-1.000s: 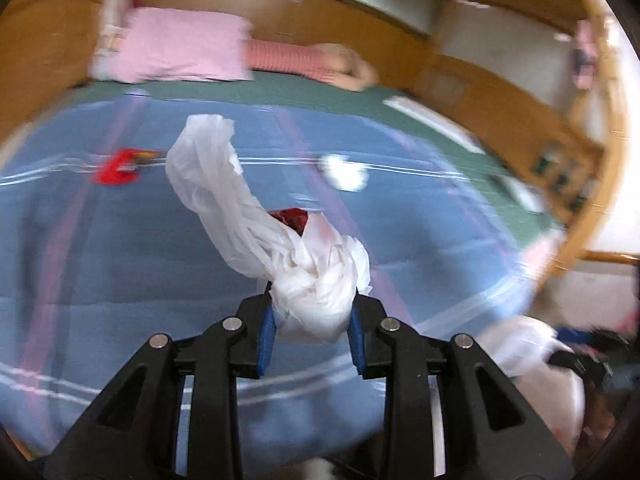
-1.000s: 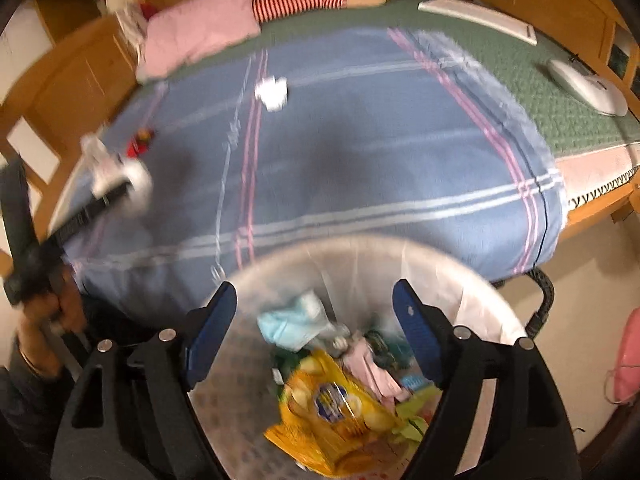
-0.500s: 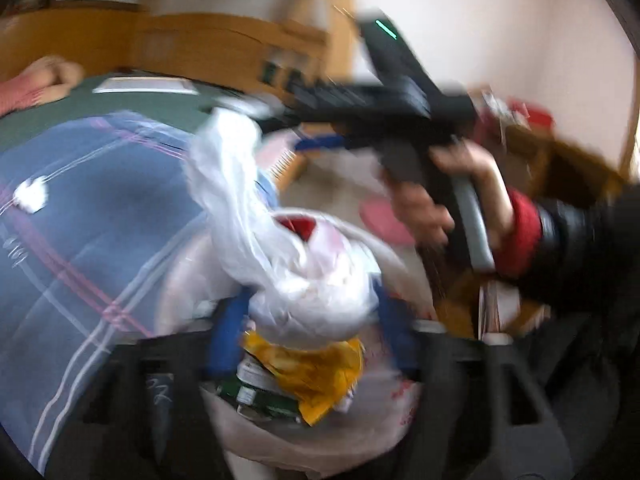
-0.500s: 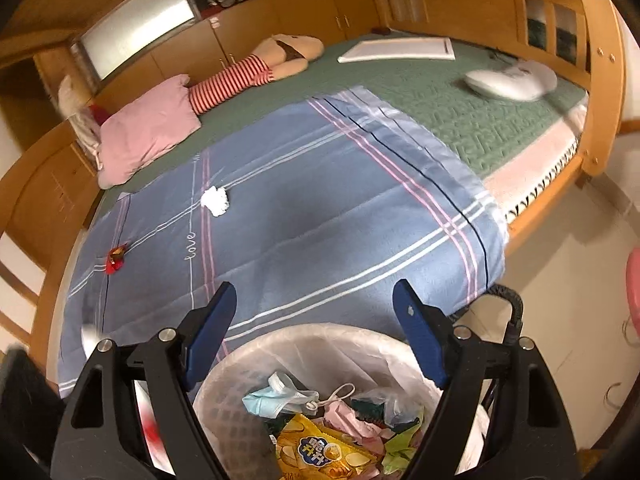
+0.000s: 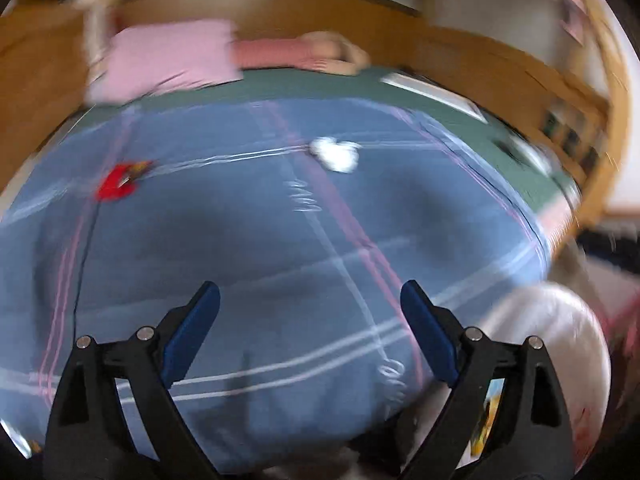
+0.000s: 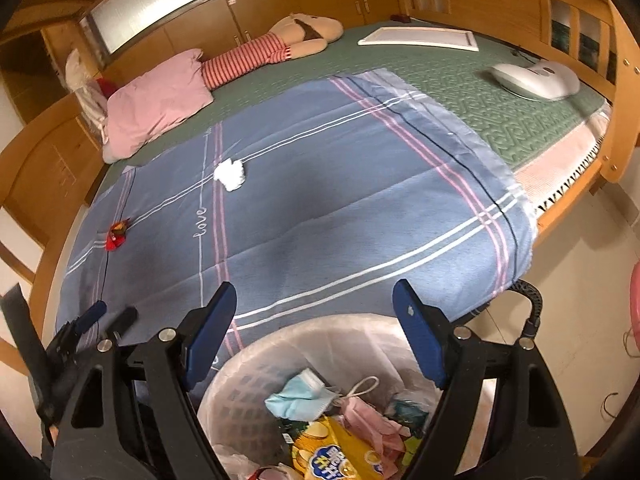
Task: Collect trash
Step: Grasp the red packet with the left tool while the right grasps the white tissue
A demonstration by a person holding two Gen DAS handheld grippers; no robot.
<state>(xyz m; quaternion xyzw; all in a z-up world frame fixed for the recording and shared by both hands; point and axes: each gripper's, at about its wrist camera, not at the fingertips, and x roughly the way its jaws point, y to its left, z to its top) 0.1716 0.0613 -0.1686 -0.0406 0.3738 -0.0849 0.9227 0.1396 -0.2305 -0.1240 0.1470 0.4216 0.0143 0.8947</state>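
Bed: wooden-framed, with a green mat on top.
Blue blanket: spread across the near part of the bed, striped in white and pink; blurred in the left wrist view.
Pink pillow: lay at the far end of the bed, beside a striped stuffed doll.
Trash basket: stood on the floor against the near edge of the bed, lined with a white bag and holding a blue face mask, a yellow snack packet and other wrappers.
Right claw: hung just above the basket, its jaws apart with nothing between them.
Left claw: pointed down at the blanket, its jaws opening, nothing between them; seen at the lower left of the right wrist view.
White crumpled tissue: lay on the blanket, well apart from both claws.
Red wrapper: lay near the blanket's left edge.
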